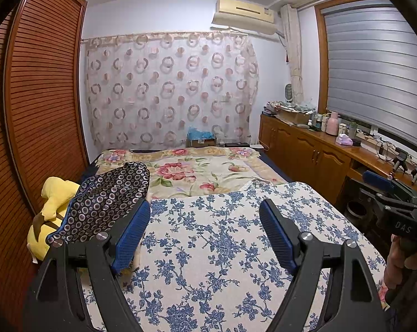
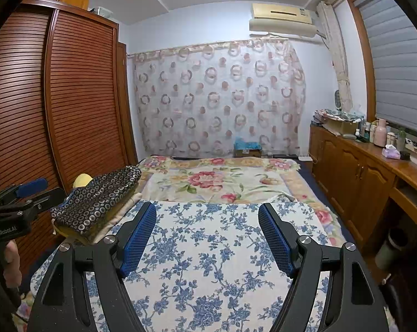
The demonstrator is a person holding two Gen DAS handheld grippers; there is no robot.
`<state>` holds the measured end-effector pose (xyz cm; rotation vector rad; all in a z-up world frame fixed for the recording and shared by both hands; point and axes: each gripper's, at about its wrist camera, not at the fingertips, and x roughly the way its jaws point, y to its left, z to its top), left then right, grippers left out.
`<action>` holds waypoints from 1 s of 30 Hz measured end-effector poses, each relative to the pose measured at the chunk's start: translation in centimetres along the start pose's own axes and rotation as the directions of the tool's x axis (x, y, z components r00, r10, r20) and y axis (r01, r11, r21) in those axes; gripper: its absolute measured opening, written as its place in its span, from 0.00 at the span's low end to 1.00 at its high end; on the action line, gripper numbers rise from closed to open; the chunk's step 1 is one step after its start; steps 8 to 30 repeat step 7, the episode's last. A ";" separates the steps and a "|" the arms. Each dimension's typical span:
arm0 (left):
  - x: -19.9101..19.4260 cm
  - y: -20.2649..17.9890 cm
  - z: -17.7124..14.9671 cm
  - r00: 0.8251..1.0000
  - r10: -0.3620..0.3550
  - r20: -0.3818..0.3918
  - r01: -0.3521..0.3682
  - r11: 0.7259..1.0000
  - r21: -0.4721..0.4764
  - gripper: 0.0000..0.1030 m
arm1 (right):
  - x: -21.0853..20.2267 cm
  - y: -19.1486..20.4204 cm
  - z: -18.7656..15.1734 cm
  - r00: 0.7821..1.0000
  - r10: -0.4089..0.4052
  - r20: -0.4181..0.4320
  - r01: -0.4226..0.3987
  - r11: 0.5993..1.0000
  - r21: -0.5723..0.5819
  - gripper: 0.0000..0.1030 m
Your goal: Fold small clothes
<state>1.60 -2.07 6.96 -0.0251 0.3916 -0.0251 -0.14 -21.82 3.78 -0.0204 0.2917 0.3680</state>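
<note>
A dark garment with a ring pattern (image 1: 109, 196) lies bunched at the left of the bed, over a yellow plush toy (image 1: 53, 204). It also shows in the right wrist view (image 2: 98, 196). My left gripper (image 1: 205, 215) is open and empty, held above the blue-flowered cloth (image 1: 208, 249), with the garment beside its left finger. My right gripper (image 2: 207, 218) is open and empty above the same cloth (image 2: 208, 262). The right gripper shows at the right edge of the left wrist view (image 1: 388, 191), and the left gripper at the left edge of the right wrist view (image 2: 23, 193).
A red-flowered blanket (image 1: 197, 171) covers the far bed. A slatted wooden wardrobe (image 1: 37, 105) stands to the left. A wooden cabinet (image 1: 313, 152) with bottles and clutter runs along the right under the window. A patterned curtain (image 1: 169, 88) hangs on the far wall.
</note>
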 end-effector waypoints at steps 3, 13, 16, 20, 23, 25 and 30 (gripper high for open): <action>0.0 0.0 0.0 1.000 -0.001 0.000 0.001 1.000 0.000 0.79 | 0.0 0.0 0.0 1.000 0.000 0.000 0.000 1.000 0.001 0.76; 0.0 0.0 0.0 1.000 0.000 0.001 0.000 1.000 0.000 0.79 | 0.0 0.0 0.0 1.000 0.000 0.000 0.000 1.000 0.001 0.76; 0.0 0.0 0.0 1.000 0.000 0.001 0.000 1.000 0.000 0.79 | 0.0 0.0 0.0 1.000 0.000 0.000 0.000 1.000 0.001 0.76; 0.0 0.0 0.0 1.000 0.000 0.001 0.000 1.000 0.000 0.79 | 0.0 0.0 0.0 1.000 0.000 0.000 0.000 1.000 0.001 0.76; 0.0 0.0 0.0 1.000 0.000 0.001 0.000 1.000 0.000 0.79 | 0.0 0.0 0.0 1.000 0.000 0.000 0.000 1.000 0.001 0.76; 0.0 0.0 0.0 1.000 0.000 0.001 0.000 1.000 0.000 0.79 | 0.0 0.0 0.0 1.000 0.000 0.000 0.000 1.000 0.001 0.76; 0.0 0.0 0.0 1.000 0.000 0.001 0.000 1.000 0.000 0.79 | 0.0 0.0 0.0 1.000 0.000 0.000 0.000 1.000 0.001 0.76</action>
